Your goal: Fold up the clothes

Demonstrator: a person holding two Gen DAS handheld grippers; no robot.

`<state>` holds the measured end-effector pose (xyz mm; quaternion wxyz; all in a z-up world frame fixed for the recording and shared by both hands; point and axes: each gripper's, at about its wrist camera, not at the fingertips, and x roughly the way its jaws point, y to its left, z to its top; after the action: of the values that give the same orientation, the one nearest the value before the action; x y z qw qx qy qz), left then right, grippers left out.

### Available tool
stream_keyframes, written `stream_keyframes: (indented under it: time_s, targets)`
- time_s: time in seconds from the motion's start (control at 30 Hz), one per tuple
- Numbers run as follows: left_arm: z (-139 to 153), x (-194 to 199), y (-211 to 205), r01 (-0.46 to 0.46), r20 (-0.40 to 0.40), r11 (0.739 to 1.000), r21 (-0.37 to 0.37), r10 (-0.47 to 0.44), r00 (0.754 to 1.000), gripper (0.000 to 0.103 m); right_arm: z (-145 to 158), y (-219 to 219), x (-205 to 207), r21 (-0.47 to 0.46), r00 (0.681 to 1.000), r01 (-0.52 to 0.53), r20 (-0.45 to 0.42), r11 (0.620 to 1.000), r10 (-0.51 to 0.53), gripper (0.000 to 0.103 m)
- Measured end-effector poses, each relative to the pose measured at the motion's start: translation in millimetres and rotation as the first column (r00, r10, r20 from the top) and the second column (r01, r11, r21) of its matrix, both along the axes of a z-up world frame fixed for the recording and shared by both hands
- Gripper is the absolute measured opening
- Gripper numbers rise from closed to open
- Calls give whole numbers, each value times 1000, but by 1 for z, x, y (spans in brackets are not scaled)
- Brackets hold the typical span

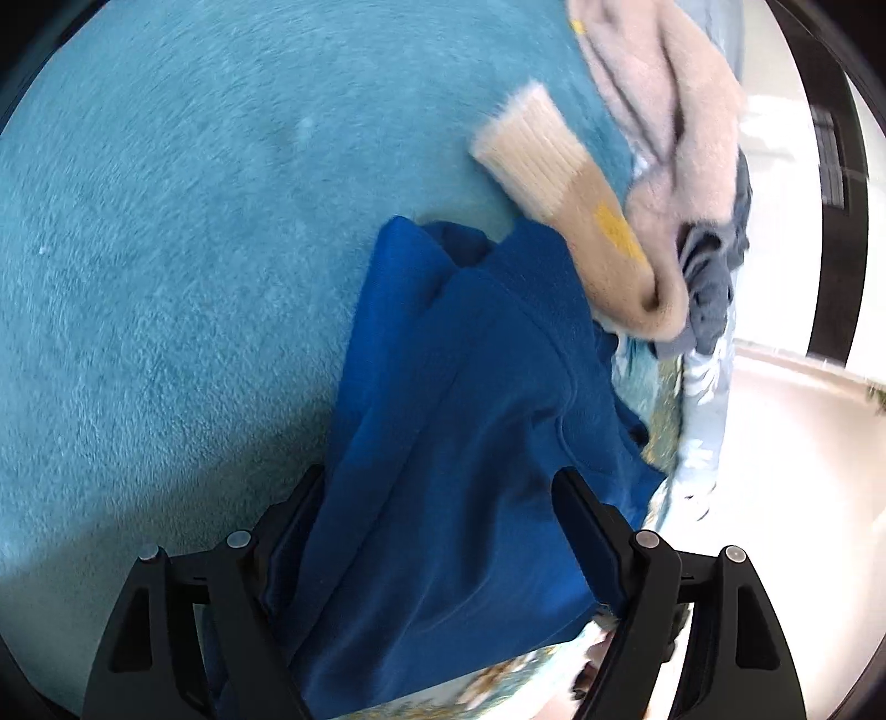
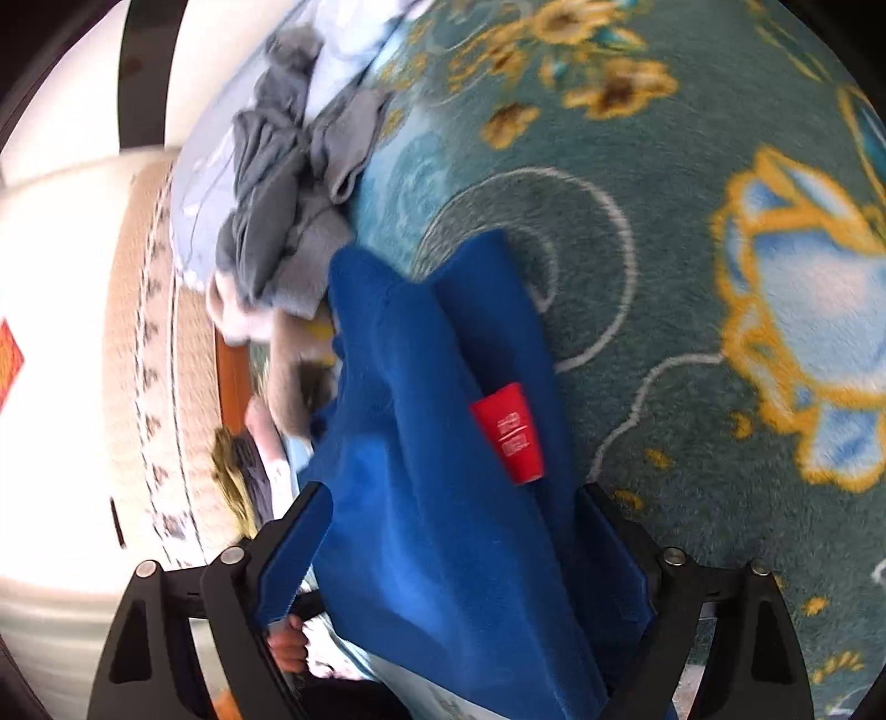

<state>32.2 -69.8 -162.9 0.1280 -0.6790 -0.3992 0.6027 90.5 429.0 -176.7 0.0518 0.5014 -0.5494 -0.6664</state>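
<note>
Gripping the blue garment (image 1: 443, 432) in both our left gripper (image 1: 443, 559) and right gripper (image 2: 459, 559), jaws clamped on cloth, we hold it lengthwise forward from the fingers, above the teal blanket (image 1: 166, 249).

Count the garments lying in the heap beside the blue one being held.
3 can be told apart: a fuzzy pink-beige sweater with a ribbed cuff, a crumpled grey knitted garment, and a pale light-blue cloth beneath them. More may be hidden under the heap.

Both wrist cams close, looking down, sharing blue garment (image 1: 459, 421)
</note>
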Motion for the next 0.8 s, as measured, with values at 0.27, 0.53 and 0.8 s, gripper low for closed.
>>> stream_keyframes:
  time_s: [0.27,0.53,0.8]
  targets:
    - [10,13,7,87,-36,988,-127,-92,995,52,3,-7,-3,118,995,52,84,992,-62,45]
    - [40,30,20,158,-151,961,-227,-195,969,24,25,-18,-8,203,994,52,87,978,-71,22]
    - [90,52,16,143,-316,957,-254,-222,922,22,83,-30,-7,222,999,18,-47,975,-7,21]
